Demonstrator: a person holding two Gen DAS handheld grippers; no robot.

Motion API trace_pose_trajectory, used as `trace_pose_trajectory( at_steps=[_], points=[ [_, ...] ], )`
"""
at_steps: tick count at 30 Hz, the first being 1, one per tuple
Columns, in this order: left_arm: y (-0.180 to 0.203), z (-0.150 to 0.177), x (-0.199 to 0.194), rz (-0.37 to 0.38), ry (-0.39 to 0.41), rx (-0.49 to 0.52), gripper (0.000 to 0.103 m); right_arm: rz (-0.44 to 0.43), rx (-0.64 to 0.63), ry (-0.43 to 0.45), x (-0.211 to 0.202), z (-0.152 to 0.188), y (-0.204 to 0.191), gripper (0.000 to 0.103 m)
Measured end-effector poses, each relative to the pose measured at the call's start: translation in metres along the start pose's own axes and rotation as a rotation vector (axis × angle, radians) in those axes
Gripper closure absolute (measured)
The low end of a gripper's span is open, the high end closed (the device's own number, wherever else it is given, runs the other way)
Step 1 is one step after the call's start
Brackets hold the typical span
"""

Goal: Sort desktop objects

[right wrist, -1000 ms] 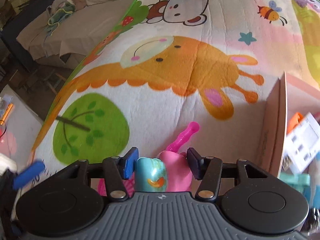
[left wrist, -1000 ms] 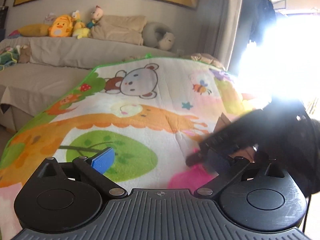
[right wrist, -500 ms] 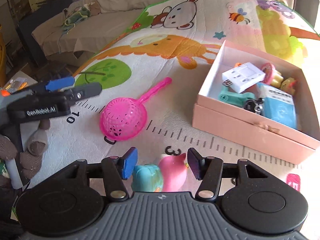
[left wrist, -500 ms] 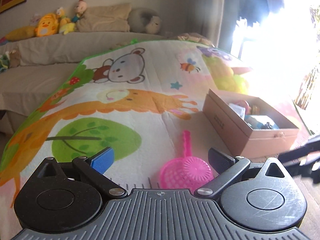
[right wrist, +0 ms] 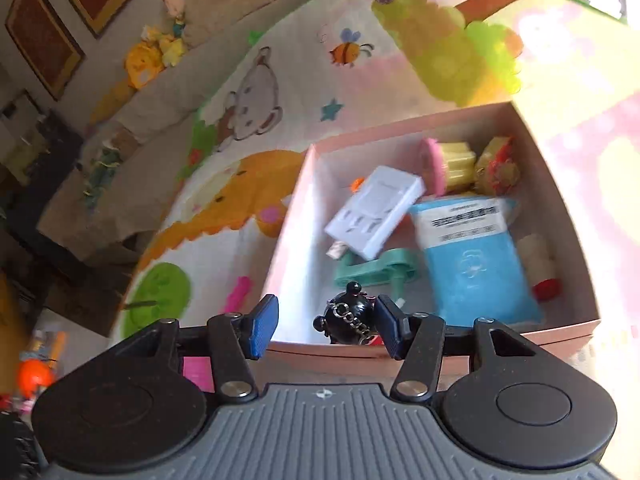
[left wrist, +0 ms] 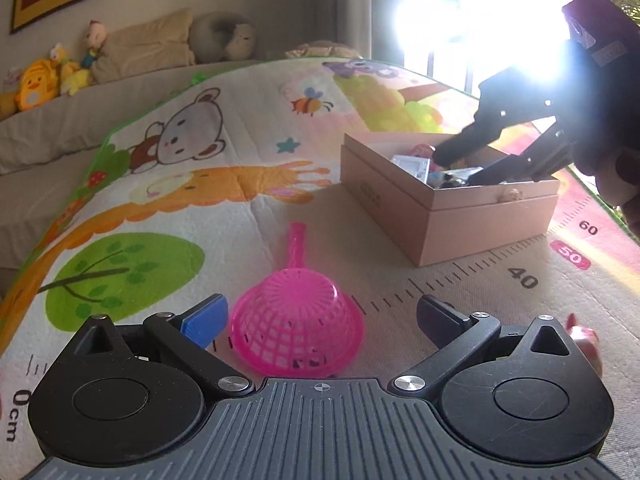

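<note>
Fingers (left wrist: 204, 318) of the left gripper (left wrist: 320, 316) stand open around the pink strainer (left wrist: 298, 324); right gripper (right wrist: 326, 326) fingers hang open, empty, over the box (right wrist: 568, 208).

Cartoon-printed play mat (left wrist: 248, 184) spread flat as the carrying surface, with bear, giraffe, bee and green tree pictures and a ruler scale along the near edge. Directly on it: pink strainer (left wrist: 298, 332), bowl turned downward, handle pointing away; open pink box (left wrist: 452, 220) (right wrist: 296, 216) standing further back and to the right, apart from the strainer; small pink object (left wrist: 586, 340) at the right edge, partly hidden.
</note>
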State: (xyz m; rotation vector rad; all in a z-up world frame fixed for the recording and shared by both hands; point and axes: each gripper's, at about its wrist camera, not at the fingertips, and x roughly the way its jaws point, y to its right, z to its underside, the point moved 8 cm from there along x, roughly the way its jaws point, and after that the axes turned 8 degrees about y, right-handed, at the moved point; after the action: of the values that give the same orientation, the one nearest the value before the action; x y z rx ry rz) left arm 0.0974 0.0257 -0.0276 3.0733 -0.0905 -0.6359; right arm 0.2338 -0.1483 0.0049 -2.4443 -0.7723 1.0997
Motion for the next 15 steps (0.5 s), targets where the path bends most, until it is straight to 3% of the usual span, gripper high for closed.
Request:
trace_pose_trajectory(
  at_steps=[1,3,6,7,10,13,15],
  points=[
    [-0.001,0.001,0.001,0.0,-0.008,-0.007,0.0,-0.075,0.055,-0.002,-0.002,0.0,-0.005,0.049],
    [-0.002,0.001,0.003,-0.002,-0.022,-0.013,0.0,-0.089,0.052,0.038,-0.009,-0.001,-0.011,0.049],
    [-0.004,0.003,0.005,-0.009,-0.036,-0.019,0.0,0.036,-0.088,0.134,-0.031,0.003,-0.012,0.039],
    [-0.004,0.003,0.005,-0.011,-0.039,-0.021,0.0,0.067,-0.132,0.154,-0.04,0.008,-0.012,0.032],
    [-0.005,0.004,0.007,-0.014,-0.052,-0.029,0.0,0.122,-0.25,0.186,-0.063,0.03,-0.013,0.018],
    [-0.008,0.005,0.009,-0.03,-0.063,-0.04,0.0,0.105,-0.365,0.155,-0.078,0.07,-0.023,0.005],
    [-0.009,0.006,0.009,-0.049,-0.067,-0.045,0.0,0.075,-0.439,0.105,-0.079,0.099,-0.032,0.005]
  ],
)
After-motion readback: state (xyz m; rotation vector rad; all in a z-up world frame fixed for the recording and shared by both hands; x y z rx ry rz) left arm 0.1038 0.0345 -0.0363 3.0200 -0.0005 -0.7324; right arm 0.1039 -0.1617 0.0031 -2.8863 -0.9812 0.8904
